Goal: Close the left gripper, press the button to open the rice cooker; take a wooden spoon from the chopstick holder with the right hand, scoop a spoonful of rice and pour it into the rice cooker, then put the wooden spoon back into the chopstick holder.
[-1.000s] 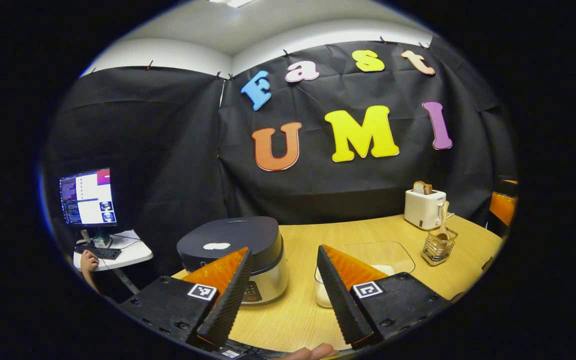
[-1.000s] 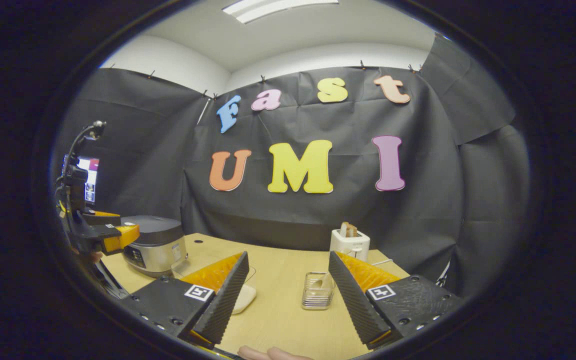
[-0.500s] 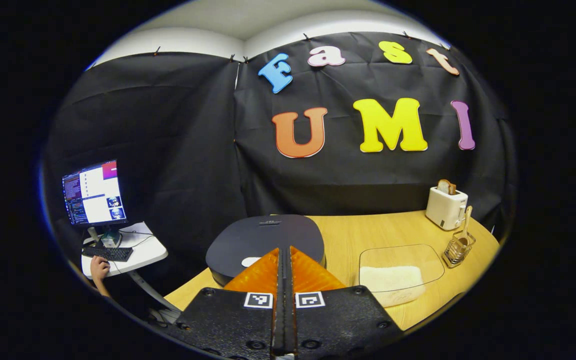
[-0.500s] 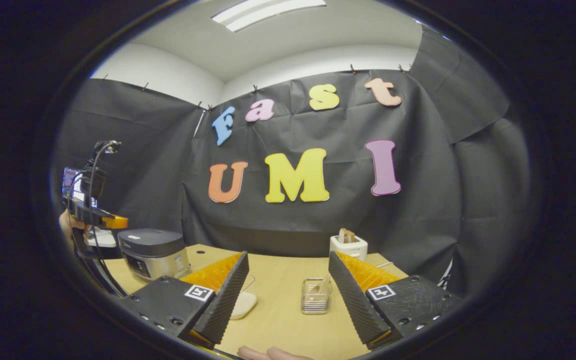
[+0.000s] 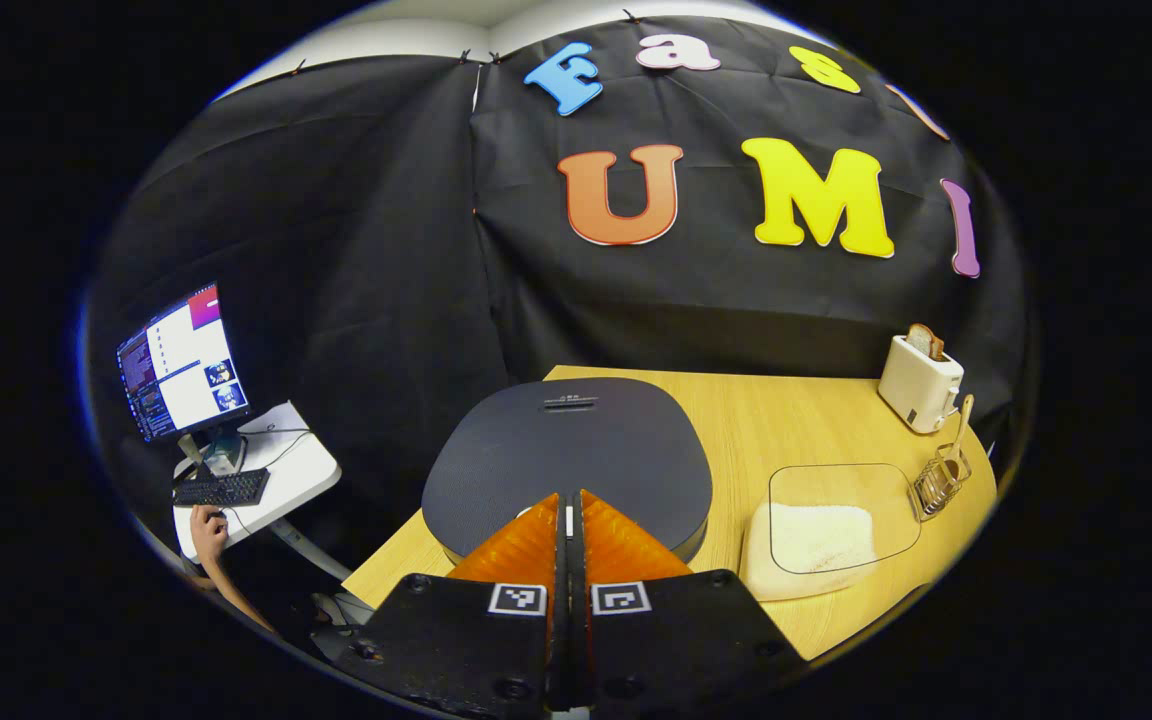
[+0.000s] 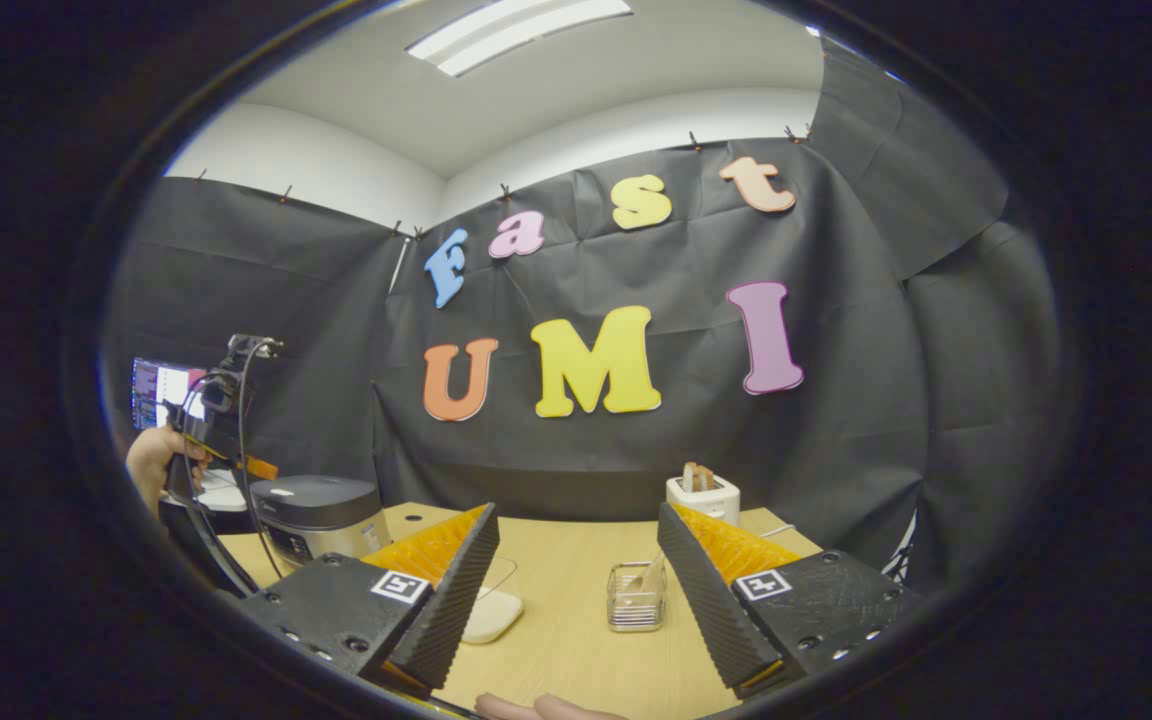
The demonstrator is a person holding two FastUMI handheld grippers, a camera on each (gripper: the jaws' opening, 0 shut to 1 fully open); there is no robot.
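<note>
My left gripper [image 5: 568, 500] is shut with nothing between its fingers, tips held just over the near edge of the rice cooker's [image 5: 571, 455] dark closed lid. In the right gripper view the rice cooker [image 6: 321, 515] stands at the table's left, with the left gripper [image 6: 256, 467] and a hand above it. A clear dish of white rice [image 5: 821, 530] sits right of the cooker. A wooden spoon [image 5: 958, 430] stands in the wire chopstick holder [image 5: 939, 485]. My right gripper [image 6: 576, 585] is open and empty above the table's near edge, the chopstick holder [image 6: 635, 598] and rice dish [image 6: 492, 605] ahead of it.
A white toaster [image 5: 921, 380] with bread in it stands at the back right of the wooden table [image 5: 786, 420]. To the left beyond the table, a monitor [image 5: 181, 365] and keyboard sit on a small white desk, with a person's hand at the keyboard [image 5: 206, 525].
My left gripper went from open to shut, rose and moved over the rice cooker, now looking down on its lid. My right gripper stayed open and tilted up slightly.
</note>
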